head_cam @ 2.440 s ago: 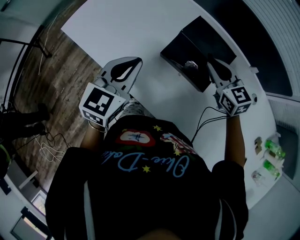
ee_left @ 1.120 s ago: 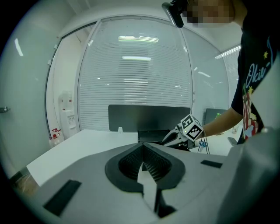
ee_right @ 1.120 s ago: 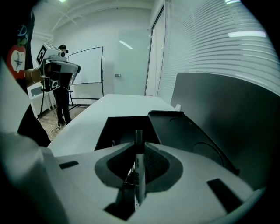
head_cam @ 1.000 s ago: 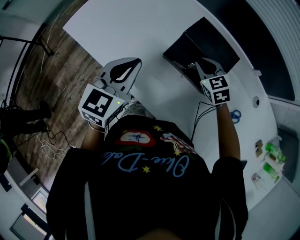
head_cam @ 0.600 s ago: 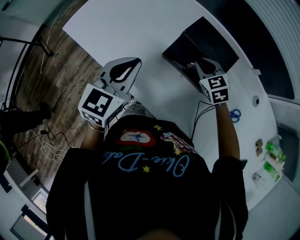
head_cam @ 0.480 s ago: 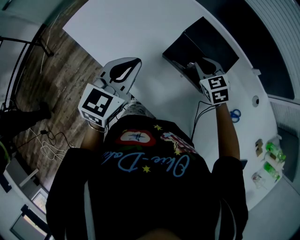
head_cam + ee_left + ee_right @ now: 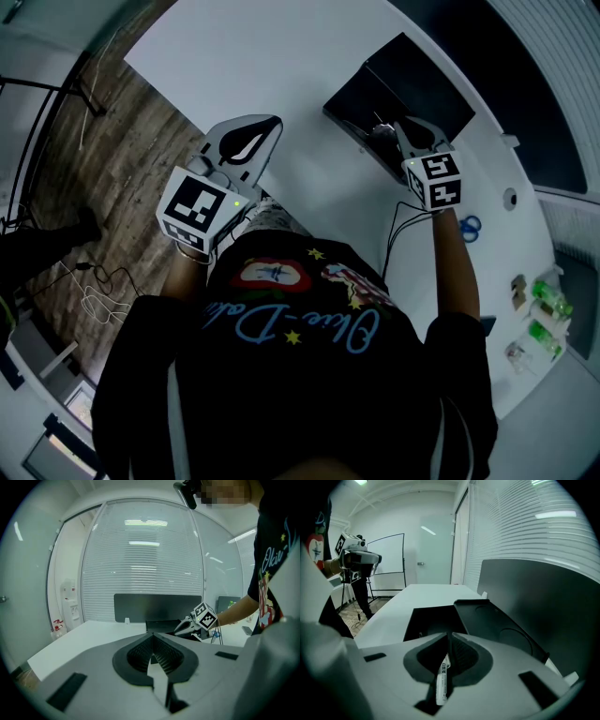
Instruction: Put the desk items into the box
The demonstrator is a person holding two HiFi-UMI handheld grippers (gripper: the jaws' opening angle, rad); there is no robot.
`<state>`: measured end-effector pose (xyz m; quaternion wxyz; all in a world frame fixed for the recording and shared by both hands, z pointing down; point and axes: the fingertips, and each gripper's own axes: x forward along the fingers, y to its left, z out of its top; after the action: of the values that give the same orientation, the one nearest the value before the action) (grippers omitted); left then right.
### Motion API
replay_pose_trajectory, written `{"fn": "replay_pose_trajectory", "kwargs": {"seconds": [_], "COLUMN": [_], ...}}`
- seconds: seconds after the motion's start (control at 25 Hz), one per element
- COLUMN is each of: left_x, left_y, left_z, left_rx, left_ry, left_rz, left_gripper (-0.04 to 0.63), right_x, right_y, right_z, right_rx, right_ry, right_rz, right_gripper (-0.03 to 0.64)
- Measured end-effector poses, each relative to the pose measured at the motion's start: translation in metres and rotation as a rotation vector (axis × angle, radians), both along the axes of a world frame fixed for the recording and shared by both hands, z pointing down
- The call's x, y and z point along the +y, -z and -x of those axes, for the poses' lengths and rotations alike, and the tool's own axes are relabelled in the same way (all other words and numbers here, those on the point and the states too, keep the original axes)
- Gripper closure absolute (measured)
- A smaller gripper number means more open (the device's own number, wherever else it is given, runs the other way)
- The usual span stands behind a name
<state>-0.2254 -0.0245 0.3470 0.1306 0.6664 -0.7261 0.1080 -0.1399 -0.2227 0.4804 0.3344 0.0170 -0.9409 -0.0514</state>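
A black box (image 7: 349,105) lies open on the white table (image 7: 253,56), its lid (image 7: 427,84) folded back. My right gripper (image 7: 397,127) hangs over the box's near side, pointing down into it. Its jaws have just been closing, and in the right gripper view (image 7: 450,637) they stand nearly together with a thin white printed strip (image 7: 442,679) between them. A small grey thing (image 7: 380,131) lies in the box beside the tips. My left gripper (image 7: 270,124) is shut and empty, held level over the table's left part, far from the box (image 7: 161,626).
Blue scissors (image 7: 471,227), a small white round thing (image 7: 511,199) and green bottles (image 7: 544,302) lie on the table to the right. A dark cable (image 7: 401,239) trails toward my body. A dark partition screen (image 7: 534,597) stands behind the box. The table's left edge borders wooden floor (image 7: 103,150).
My right gripper swung left from beside the box to over it, uncovering the scissors and the white round thing. Over the last second it barely shifted. The left gripper stayed still.
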Motion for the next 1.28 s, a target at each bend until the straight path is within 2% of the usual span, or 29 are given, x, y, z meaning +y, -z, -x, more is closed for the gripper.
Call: {"fn": "replay_pose_trajectory", "kwargs": {"seconds": [0.12,0.44,0.64,0.76,1.28], "left_x": [-0.002,-0.006,-0.01,-0.014,-0.041], "left_y": [0.001,0.005,0.005,0.006,0.009], "left_z": [-0.002,-0.005,-0.008,-0.011,-0.036], "left_rx": [-0.002,-0.008,-0.011,-0.012,-0.029], "left_ry": [-0.012,-0.052,-0.085,-0.111,-0.267], "left_rz": [-0.003,-0.019,-0.024,-0.03,-0.028], "left_gripper": [0.586,0.586,0.586,0.586,0.586], "right_x": [-0.002,0.003,0.003,0.002,-0.002], "right_y": [0.01,0.035,0.054,0.066,0.112], "right_z": [-0.004,-0.013,-0.022,-0.031,-0.093], "right_rx": [-0.031,-0.099,-0.177,-0.207,-0.319], "right_ry": [-0.024,-0.071,-0.14,-0.171,-0.315], "right_rz": [0.005,0.02,0.086,0.094,0.081], "right_gripper": [0.604,0.607,0.609,0.607,0.607]}}
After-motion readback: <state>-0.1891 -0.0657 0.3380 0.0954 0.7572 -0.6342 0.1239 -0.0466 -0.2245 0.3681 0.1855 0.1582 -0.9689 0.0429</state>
